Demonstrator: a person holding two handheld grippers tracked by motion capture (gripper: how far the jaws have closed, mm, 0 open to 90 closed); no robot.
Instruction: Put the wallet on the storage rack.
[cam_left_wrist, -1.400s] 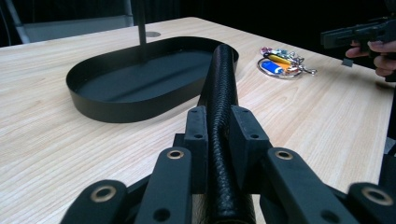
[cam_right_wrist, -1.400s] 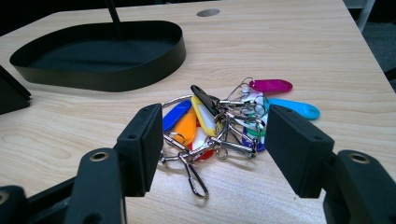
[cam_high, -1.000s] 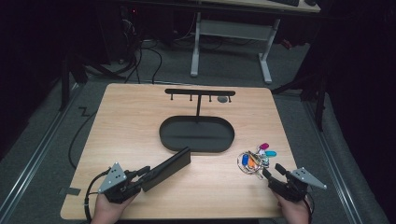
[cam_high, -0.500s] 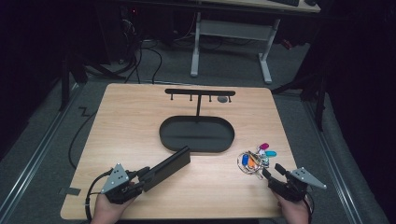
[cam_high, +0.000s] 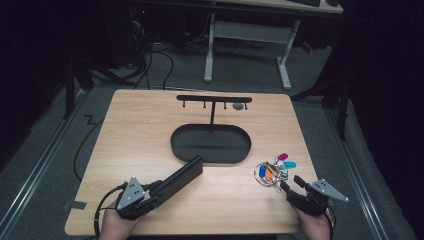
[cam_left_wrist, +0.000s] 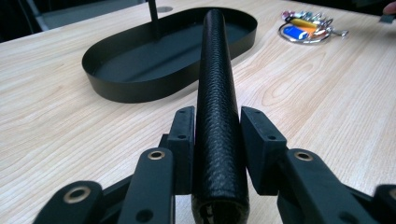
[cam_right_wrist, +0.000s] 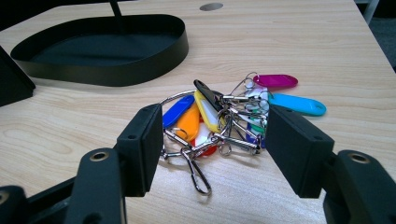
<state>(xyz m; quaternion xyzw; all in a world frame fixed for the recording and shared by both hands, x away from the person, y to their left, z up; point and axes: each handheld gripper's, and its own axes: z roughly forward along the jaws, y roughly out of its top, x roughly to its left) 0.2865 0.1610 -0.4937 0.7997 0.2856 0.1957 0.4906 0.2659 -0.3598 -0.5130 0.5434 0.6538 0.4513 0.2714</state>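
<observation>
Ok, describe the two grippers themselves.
Both are matte black. The left gripper and right gripper each carry a grey three-cornered plate on top and end in blocky rectangular pads with small screw holes. Brass-coloured pivots sit on the linkages. A black cable loops from the left one.

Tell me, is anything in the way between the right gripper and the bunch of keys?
No, nothing visible blocks it. The right gripper stands open with the bunch of keys lying on the table just ahead of its jaws, only bare wood around them.

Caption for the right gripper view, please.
Open right gripper poised around a bunch of coloured key tags on the wooden table, black oval tray behind.
</observation>
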